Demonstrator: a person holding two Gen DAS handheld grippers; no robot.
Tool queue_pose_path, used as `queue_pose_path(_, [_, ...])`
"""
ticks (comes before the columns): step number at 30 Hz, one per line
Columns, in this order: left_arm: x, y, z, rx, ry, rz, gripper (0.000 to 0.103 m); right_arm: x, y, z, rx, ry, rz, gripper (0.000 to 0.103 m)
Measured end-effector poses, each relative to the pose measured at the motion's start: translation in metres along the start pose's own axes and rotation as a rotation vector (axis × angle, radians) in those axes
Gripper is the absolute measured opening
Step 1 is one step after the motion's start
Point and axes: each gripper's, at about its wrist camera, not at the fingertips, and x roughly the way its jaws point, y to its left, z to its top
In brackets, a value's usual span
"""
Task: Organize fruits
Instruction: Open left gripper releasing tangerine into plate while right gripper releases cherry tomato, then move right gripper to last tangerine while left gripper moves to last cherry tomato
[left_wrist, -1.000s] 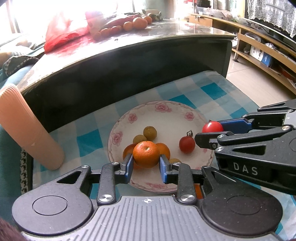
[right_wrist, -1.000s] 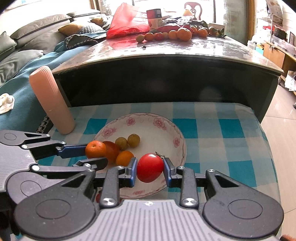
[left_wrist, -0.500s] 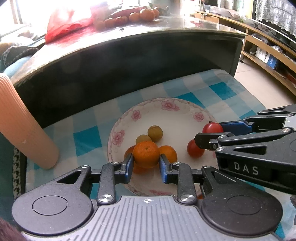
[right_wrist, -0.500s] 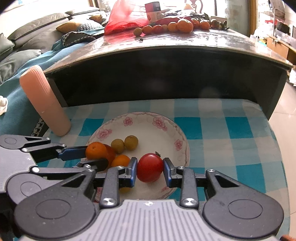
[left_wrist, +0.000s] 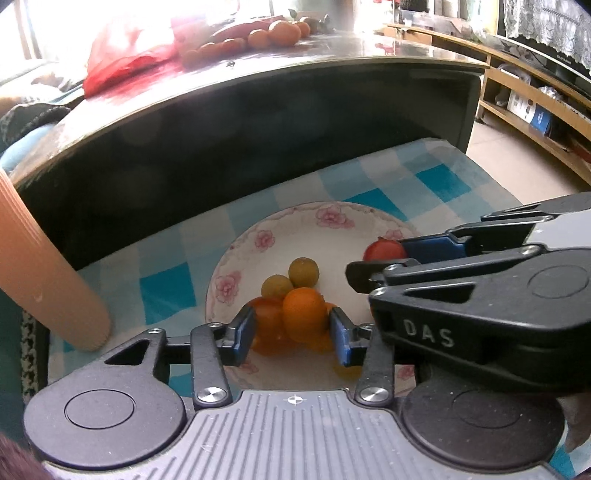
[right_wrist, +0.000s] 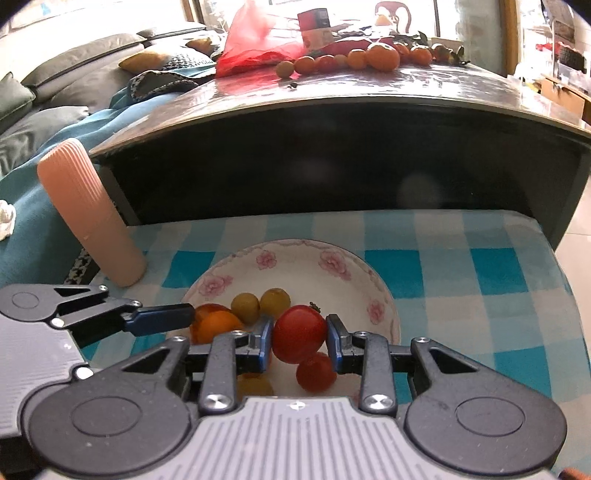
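Observation:
A flowered white plate (left_wrist: 332, 211) (right_wrist: 295, 245) lies on a blue-checked cloth (right_wrist: 480, 266). It holds two greenish-yellow fruits (left_wrist: 303, 271), orange fruits and a small tomato (right_wrist: 316, 371). My left gripper (left_wrist: 291, 338) is open low over the plate's near side. A mandarin (left_wrist: 304, 314) rests on the orange pile between its fingers, with a gap on the left side. My right gripper (right_wrist: 299, 341) is shut on a red tomato (right_wrist: 299, 334) (left_wrist: 384, 251) just above the plate's right part.
A ribbed peach cylinder (left_wrist: 48, 266) (right_wrist: 92, 218) leans at the cloth's left edge. Behind the plate rises a dark table (right_wrist: 332, 147) with more fruit (right_wrist: 380, 55) and a red bag (right_wrist: 255, 48) on top. A sofa is at the left and shelves (left_wrist: 535, 103) at the right.
Both grippers have come down closer to the plate. The left jaws have spread and let the mandarin settle onto the orange pile. The right gripper still holds the tomato.

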Motion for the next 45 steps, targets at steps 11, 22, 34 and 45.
queue_pose_path(11, [-0.001,0.006,0.001,-0.028,-0.003,-0.014,0.058,0.004,-0.010,0.004,0.040,0.005,0.002,0.052])
queue_pose_path(22, [-0.010,0.014,0.001,-0.059,-0.020,-0.026,0.061,-0.012,-0.016,0.007,0.062,-0.027,-0.031,0.053])
queue_pose_path(34, [-0.032,0.021,-0.010,-0.076,-0.031,-0.044,0.063,-0.049,-0.010,-0.024,0.000,0.024,-0.040,0.053])
queue_pose_path(45, [-0.059,0.027,-0.040,-0.100,-0.012,-0.051,0.067,-0.050,0.019,-0.069,-0.143,0.135,0.014,0.053])
